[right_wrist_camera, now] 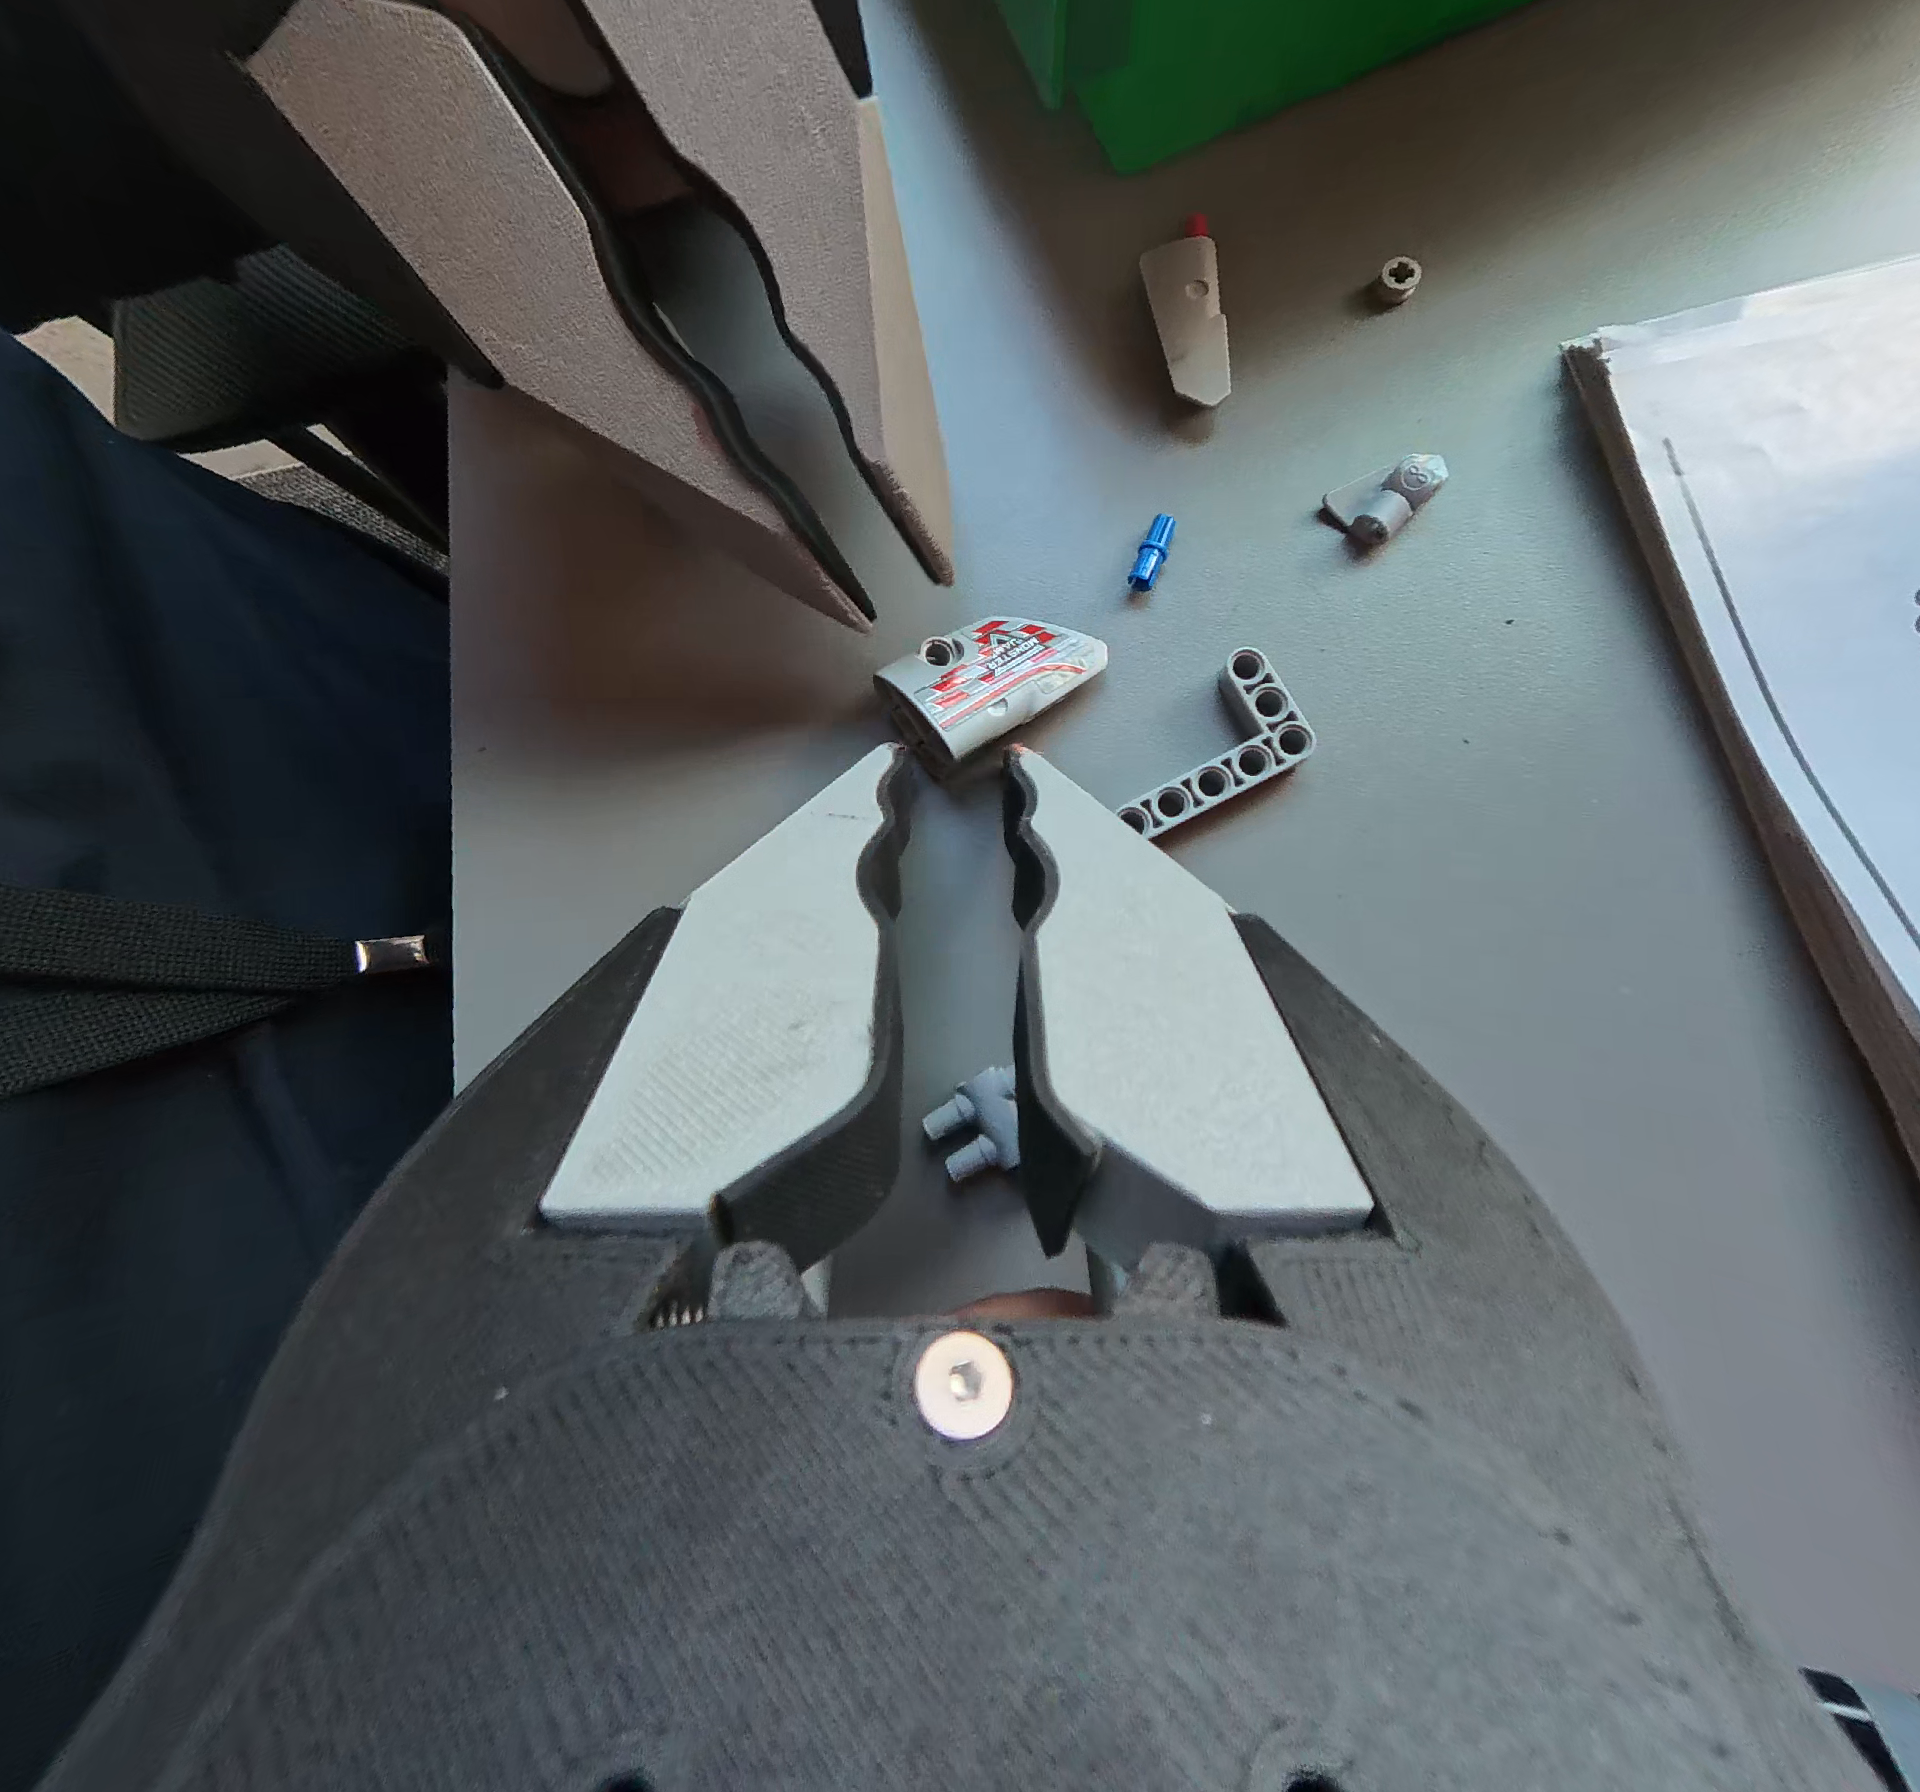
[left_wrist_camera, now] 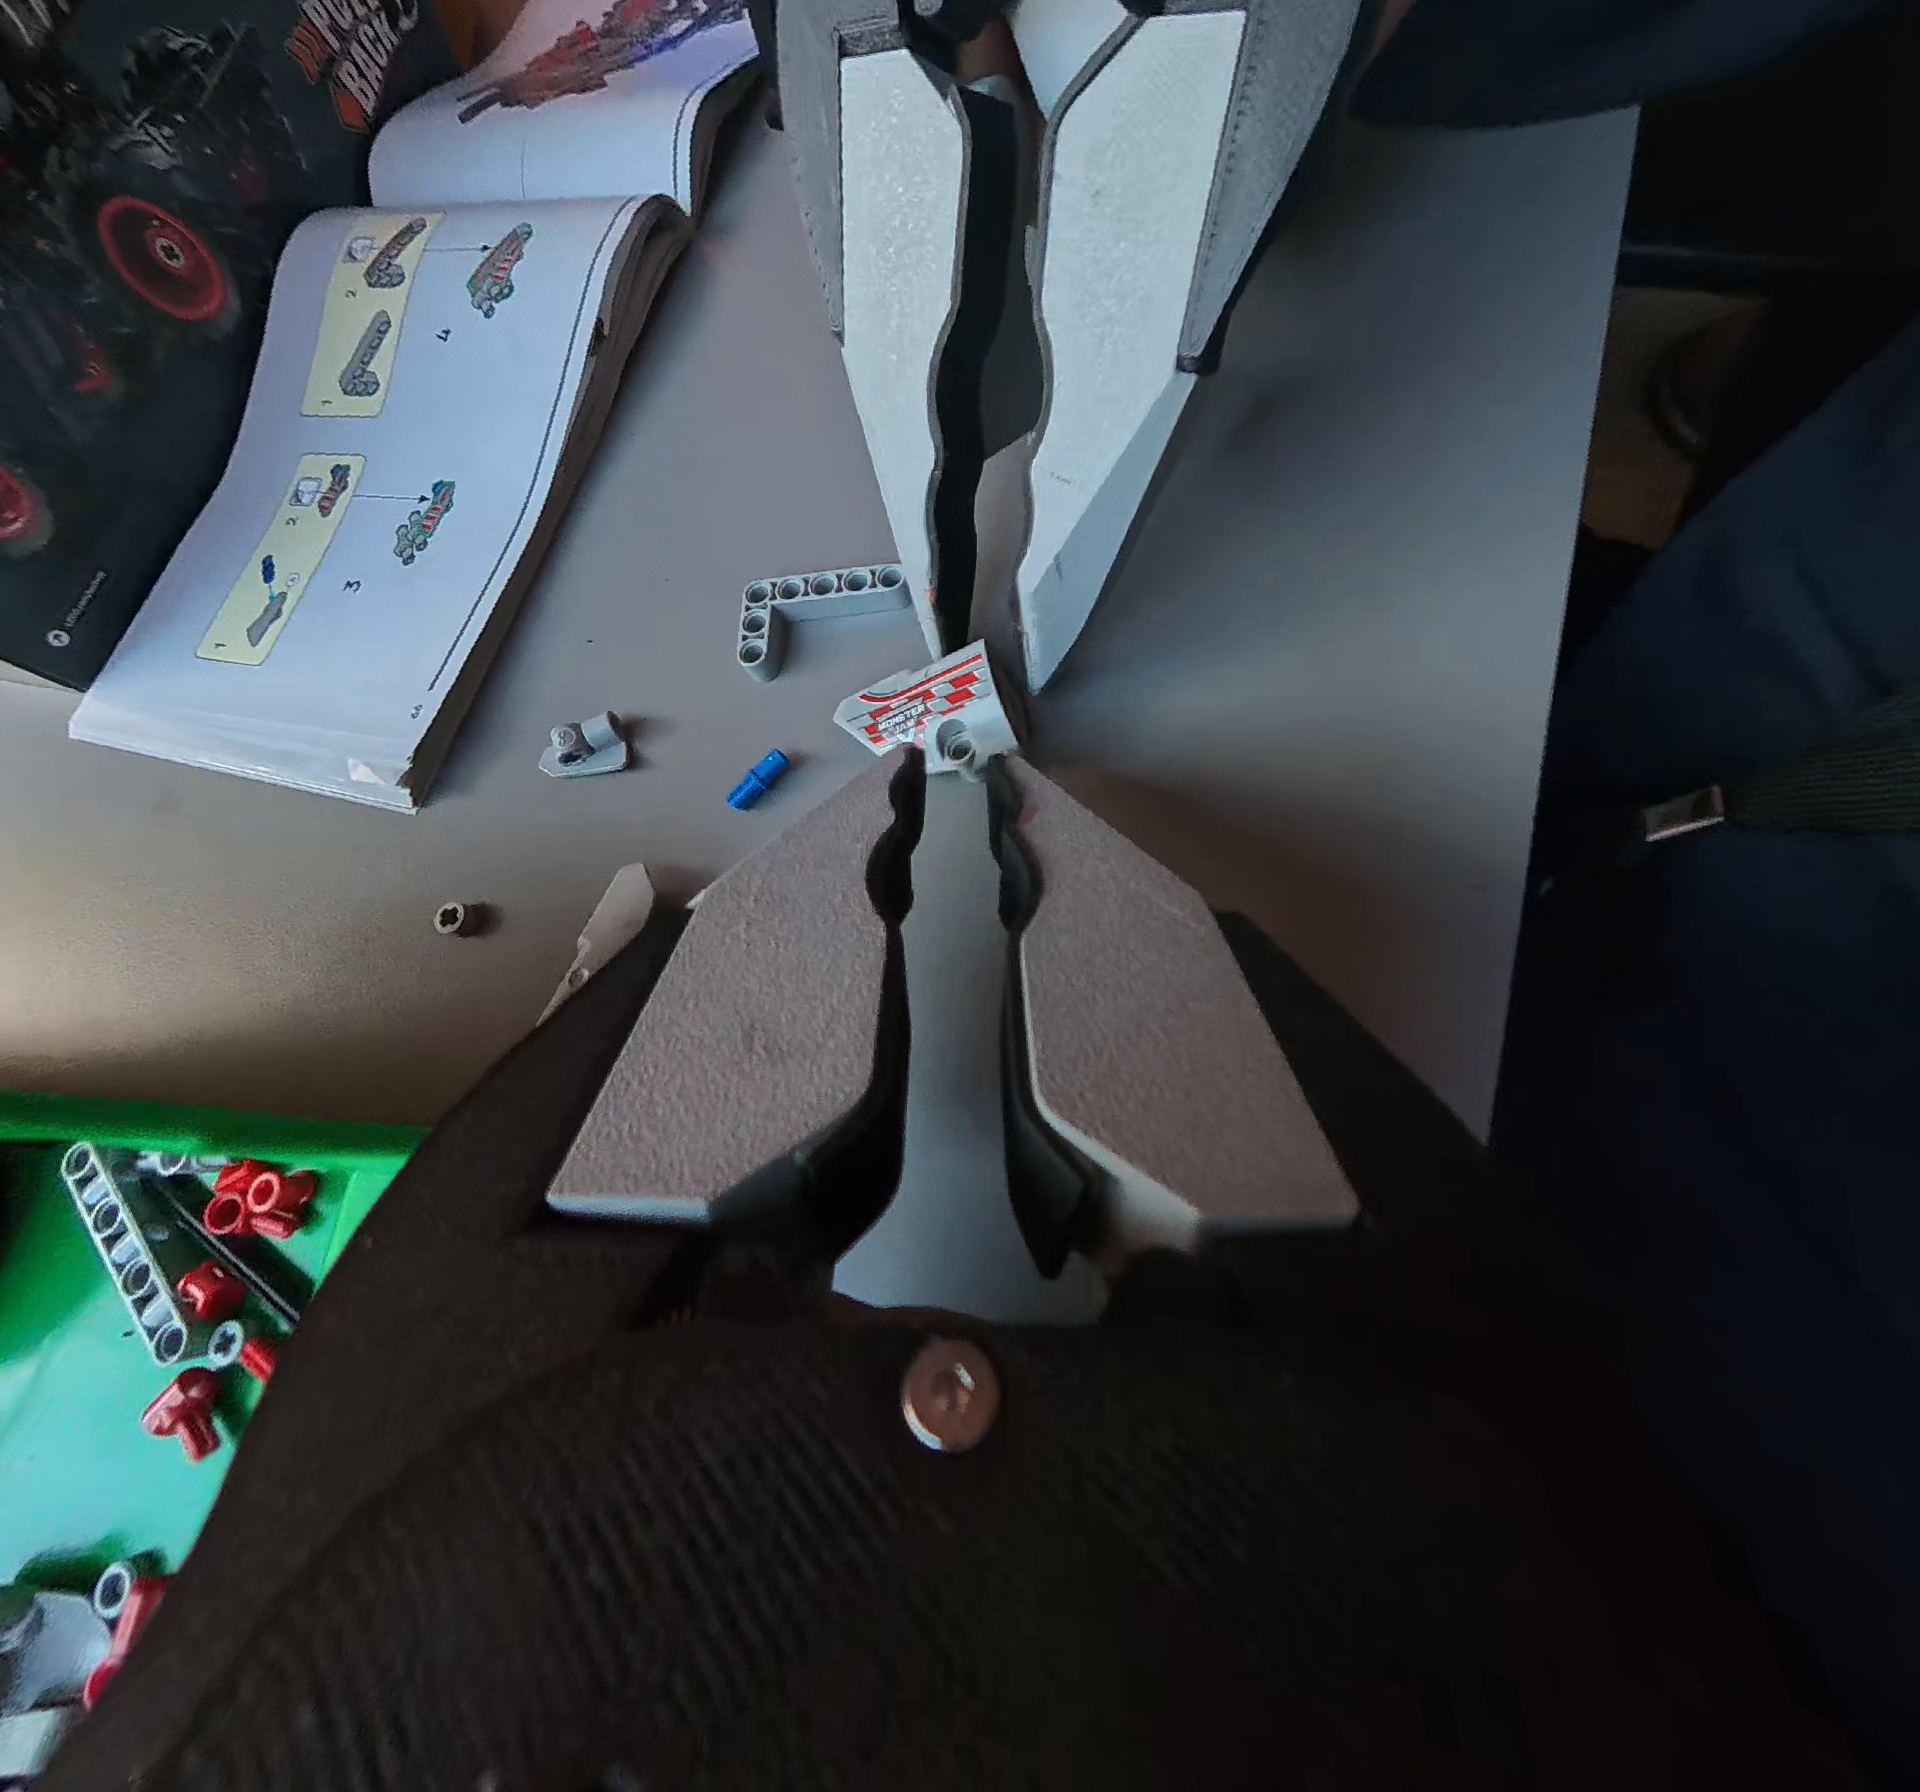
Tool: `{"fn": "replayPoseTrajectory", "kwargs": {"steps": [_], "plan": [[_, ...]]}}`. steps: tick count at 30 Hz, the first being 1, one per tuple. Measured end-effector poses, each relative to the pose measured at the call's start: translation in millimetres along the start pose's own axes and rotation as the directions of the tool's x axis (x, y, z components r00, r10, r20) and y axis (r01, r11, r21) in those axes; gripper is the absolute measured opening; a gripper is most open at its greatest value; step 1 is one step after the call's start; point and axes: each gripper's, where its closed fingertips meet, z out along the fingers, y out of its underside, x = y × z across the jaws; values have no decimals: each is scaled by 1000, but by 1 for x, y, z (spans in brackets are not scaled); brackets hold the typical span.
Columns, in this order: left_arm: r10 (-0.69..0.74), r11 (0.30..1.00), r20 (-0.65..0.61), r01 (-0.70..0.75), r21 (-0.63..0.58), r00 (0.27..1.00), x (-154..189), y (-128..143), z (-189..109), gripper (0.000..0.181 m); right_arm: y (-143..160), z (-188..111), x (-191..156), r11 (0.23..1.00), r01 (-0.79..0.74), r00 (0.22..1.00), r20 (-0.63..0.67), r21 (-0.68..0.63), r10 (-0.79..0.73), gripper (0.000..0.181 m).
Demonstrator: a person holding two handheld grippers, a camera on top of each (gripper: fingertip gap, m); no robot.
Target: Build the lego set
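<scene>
The panel [right_wrist_camera: 987, 698], a curved grey piece with a red-and-white sticker, lies on the grey worktop [right_wrist_camera: 1455, 1015] near its edge on the person's side. Both claws meet over it from opposite sides. The right claw [right_wrist_camera: 956, 755] has its tips right at the panel's near end, jaws a small way apart; whether they pinch the piece I cannot tell. The left claw [left_wrist_camera: 951, 760] reaches the panel's pin-hole end, its tips likewise a little apart, and contact there is also unclear.

Just beside the panel lies a grey L-beam [right_wrist_camera: 1236, 755], partly under the right finger [right_wrist_camera: 1143, 963]. A blue pin [right_wrist_camera: 1150, 550] lies near, toward the far side, and a small grey connector [right_wrist_camera: 1387, 490] sits beyond it, near the manual [left_wrist_camera: 343, 495], which lies open. A grey wedge piece [right_wrist_camera: 1187, 319] with a red tip and a tan bush [right_wrist_camera: 1394, 280] rest farther off, toward the green tray [left_wrist_camera: 62, 1410]. The tray holds red connectors [left_wrist_camera: 260, 1200] and a long grey beam [left_wrist_camera: 125, 1254]. A grey double pin [right_wrist_camera: 971, 1124] lies between the right claw's fingers, near their base. The dark box [left_wrist_camera: 135, 215] lies beyond the manual.
</scene>
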Motion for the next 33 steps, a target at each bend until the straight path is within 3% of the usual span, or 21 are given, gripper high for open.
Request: {"fn": "replayPoseTrajectory", "kwargs": {"steps": [1,14,33], "plan": [[-5,1000,4,5,3,1000,-1,0,-1,9,0,0,-1,1000,3,1000,4,-2,-3,14],[-36,999,-17,36,-39,999,5,8,-3,25,-8,-3,-31,997,60,988,140,40,-65,16],[-42,997,-21,40,-70,999,5,12,0,23,-11,-10,-15,998,-9,993,115,65,2,16]]}}
